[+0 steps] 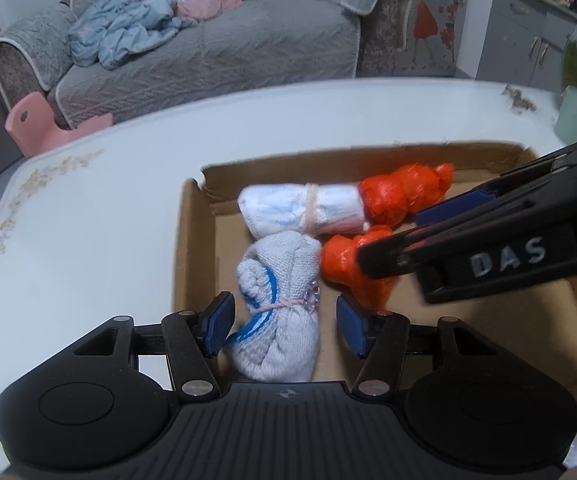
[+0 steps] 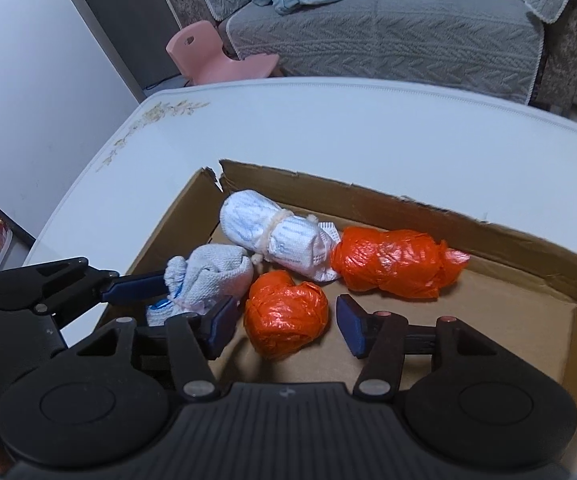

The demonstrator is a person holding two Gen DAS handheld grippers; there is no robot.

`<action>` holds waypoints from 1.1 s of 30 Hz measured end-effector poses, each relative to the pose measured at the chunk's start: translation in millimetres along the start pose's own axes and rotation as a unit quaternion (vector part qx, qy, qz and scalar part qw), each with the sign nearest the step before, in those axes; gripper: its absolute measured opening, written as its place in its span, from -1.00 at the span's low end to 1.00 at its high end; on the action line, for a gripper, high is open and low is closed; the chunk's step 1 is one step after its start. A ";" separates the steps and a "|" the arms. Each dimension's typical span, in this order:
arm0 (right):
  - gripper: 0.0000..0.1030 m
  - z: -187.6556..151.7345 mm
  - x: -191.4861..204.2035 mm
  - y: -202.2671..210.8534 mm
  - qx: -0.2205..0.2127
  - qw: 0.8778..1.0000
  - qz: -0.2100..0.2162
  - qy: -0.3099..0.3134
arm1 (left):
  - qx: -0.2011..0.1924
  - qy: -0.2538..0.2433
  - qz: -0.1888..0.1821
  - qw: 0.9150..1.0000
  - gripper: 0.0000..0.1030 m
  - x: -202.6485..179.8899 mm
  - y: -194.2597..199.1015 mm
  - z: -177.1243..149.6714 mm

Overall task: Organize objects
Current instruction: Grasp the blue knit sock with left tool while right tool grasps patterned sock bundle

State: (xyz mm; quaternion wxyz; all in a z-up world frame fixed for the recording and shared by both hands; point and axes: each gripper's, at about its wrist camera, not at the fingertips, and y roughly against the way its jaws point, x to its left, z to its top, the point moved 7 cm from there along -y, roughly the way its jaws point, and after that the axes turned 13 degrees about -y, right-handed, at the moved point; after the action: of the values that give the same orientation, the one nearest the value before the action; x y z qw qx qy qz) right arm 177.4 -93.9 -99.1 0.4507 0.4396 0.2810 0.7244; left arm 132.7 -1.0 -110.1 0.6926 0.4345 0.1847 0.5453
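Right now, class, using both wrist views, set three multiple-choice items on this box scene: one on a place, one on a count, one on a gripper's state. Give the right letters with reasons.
1. Where do the bundles lie?
A. On the sofa
B. In the cardboard box
C. On the floor

2. How many orange plastic bundles are there?
A. One
B. Two
C. Four

3. How is the right gripper?
A. Open around the near orange bundle
B. Shut on a white bundle
C. Out of view

Answers: 1 B, all four sit on the box floor. 2 B, the near one and the far orange bundle. 3 A, the fingers stand apart on both sides of it.
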 end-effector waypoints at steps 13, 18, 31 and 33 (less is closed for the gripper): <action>0.46 -77.4 -29.2 159.8 -0.115 0.992 -0.050 0.001 | -0.055 0.065 0.016 0.996 0.55 -0.9 150.6 -93.3; 0.47 -160.1 -58.8 168.1 -0.079 0.992 -0.090 -0.033 | -0.055 0.044 -0.026 0.997 0.64 -47.1 166.1 -138.8; 0.27 -206.5 -90.0 120.8 -0.010 0.990 -0.140 -0.030 | -0.030 -0.017 -0.053 0.998 0.64 -100.3 134.0 -170.1; 0.25 -208.1 -93.6 115.4 -0.002 0.988 -0.151 -0.026 | -0.026 -0.014 -0.052 0.998 0.64 -98.3 129.1 -171.3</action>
State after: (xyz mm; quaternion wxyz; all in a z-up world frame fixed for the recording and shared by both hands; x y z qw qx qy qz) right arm -35.3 -230.7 -137.2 0.5626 0.4098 0.3310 0.6371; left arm -102.3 -18.8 -122.8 0.7338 0.4136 0.1826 0.5071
